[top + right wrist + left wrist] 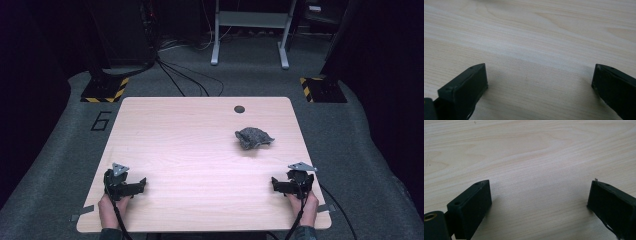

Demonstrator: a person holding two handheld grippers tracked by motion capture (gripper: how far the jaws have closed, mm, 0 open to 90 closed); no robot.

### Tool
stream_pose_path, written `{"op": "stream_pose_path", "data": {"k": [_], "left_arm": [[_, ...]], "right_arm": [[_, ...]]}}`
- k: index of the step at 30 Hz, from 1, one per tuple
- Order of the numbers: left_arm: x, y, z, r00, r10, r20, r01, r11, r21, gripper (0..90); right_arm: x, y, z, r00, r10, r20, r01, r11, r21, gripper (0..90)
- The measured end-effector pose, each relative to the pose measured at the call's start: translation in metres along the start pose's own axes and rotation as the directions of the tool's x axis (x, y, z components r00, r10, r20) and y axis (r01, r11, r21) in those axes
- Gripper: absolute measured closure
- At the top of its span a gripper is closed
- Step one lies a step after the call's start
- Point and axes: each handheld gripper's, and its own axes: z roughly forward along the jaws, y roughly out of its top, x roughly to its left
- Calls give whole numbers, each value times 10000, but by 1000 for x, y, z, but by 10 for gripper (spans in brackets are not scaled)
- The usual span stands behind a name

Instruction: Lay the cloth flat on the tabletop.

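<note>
High view looks down on a pale tabletop (200, 145) with fine, streaky wood grain, rounded corners and a small dark round hole (239, 109) near its far edge. Grey carpet and black cables (185, 75) lie beyond it. A crumpled dark grey cloth (253, 137), lumpy and mottled, sits right of centre, nothing blocking it. Left tongs (141, 184) and right tongs (275, 184) rest near the front corners, both released and gaping, well apart from the cloth.
</note>
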Motion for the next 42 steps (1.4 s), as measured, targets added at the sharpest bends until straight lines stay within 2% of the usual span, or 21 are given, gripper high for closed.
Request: {"op": "stream_pose_path", "data": {"k": [6,9,14,15,16,18,20,22,24,29,33,37,42], "left_arm": [[0,0,0,10000,4,9,-4,10000,11,50],[0,0,0,10000,2,12,-2,10000,12,50],[0,0,0,10000,0,10,0,10000,12,50],[0,0,0,10000,0,11,0,10000,12,50],[0,0,0,10000,1,12,-1,10000,12,50],[0,0,0,10000,1,12,-1,10000,14,50],[0,0,0,10000,3,13,-3,10000,11,50],[0,0,0,10000,12,13,-12,10000,14,50],[0,0,-1,10000,15,22,-15,10000,53,50],[0,0,-1,10000,18,18,-18,10000,46,50],[0,0,-1,10000,16,17,-16,10000,46,50],[1,0,-1,9999,104,28,-104,9999,117,50],[0,0,-1,10000,24,14,-24,10000,22,50]], "right_arm": [[1,0,0,10000,54,-37,-54,10000,-53,0],[-1,2,1,9998,-154,-115,155,9999,63,0],[-1,8,2,9998,-10,-174,17,9992,394,30],[-3,8,2,9995,-160,-280,169,9994,317,37],[-3,9,1,9996,-35,-263,42,9996,264,33],[-4,11,-1,9981,309,-531,-316,9994,-121,46],[-5,16,-2,9978,271,-597,-280,9995,-141,41],[-3,27,-3,9957,344,-861,-366,9990,-237,40],[0,40,-3,9947,227,-1001,-263,9991,-344,38],[8,70,3,9921,-178,-1240,129,9991,-399,31],[16,101,15,9874,-642,-1449,589,9975,-402,35],[20,128,31,9811,-591,-1843,556,9982,-238,38],[23,148,49,9783,-463,-2020,464,9989,-41,45]]}}
